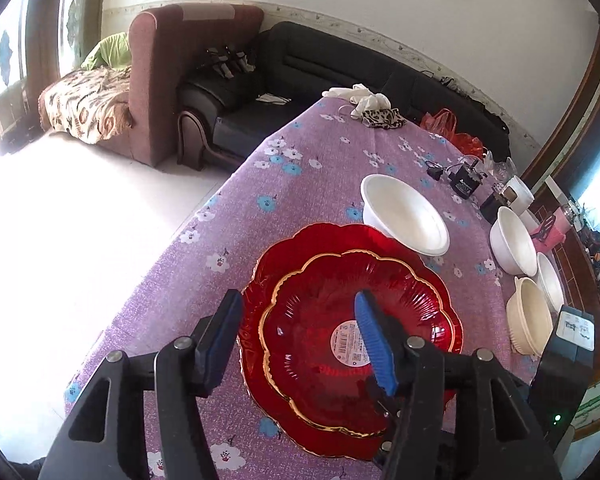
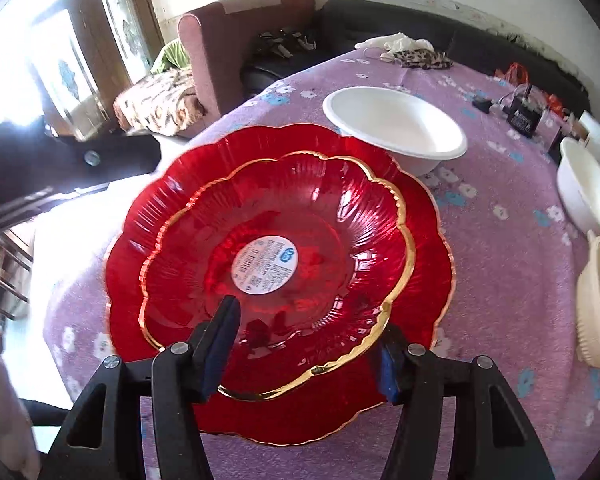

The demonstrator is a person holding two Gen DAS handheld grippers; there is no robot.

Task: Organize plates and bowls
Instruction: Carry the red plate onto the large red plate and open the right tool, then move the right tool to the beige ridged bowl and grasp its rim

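A small red glass plate with a gold rim and a white label lies on a larger red plate on the purple flowered tablecloth. It also shows in the right wrist view on the large plate. My left gripper is open above the plates and holds nothing. My right gripper is open, its fingers on either side of the small plate's near rim. A white bowl stands behind the plates, also in the right wrist view.
Two white bowls and a cream bowl stand at the table's right. Black gadgets, red bags and cloths lie at the far end. The table edge drops to the floor on the left. Sofas stand behind.
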